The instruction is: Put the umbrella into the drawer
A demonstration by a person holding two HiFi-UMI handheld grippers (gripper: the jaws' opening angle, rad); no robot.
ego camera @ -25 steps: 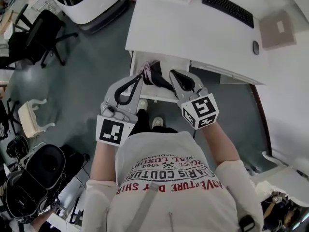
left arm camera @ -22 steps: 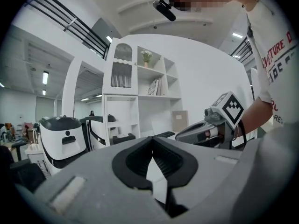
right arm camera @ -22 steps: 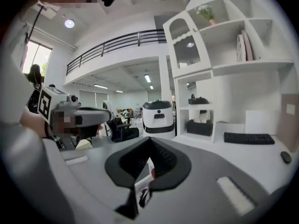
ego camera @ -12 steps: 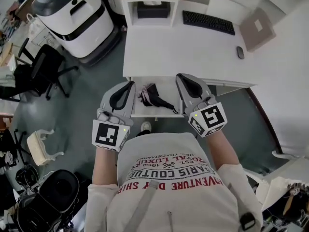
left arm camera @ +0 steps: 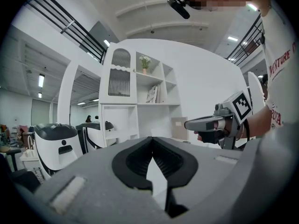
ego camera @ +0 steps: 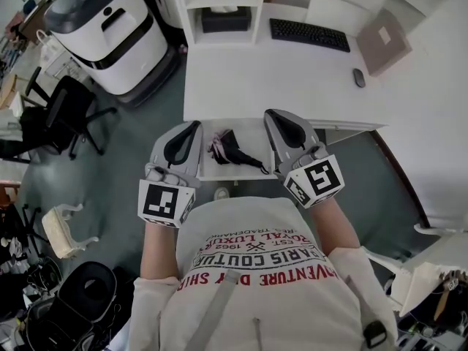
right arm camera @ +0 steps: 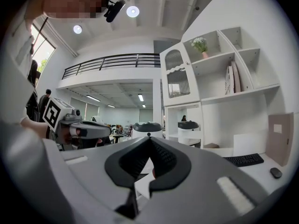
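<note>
In the open drawer point(ego camera: 250, 133) beneath the white desk point(ego camera: 241, 86), the umbrella point(ego camera: 230, 146) lies folded, dark with a pinkish edge, slanting across the drawer floor. I hold the left gripper point(ego camera: 195, 126) and right gripper point(ego camera: 270, 114) on either side of it, both closed tight and empty.
</note>
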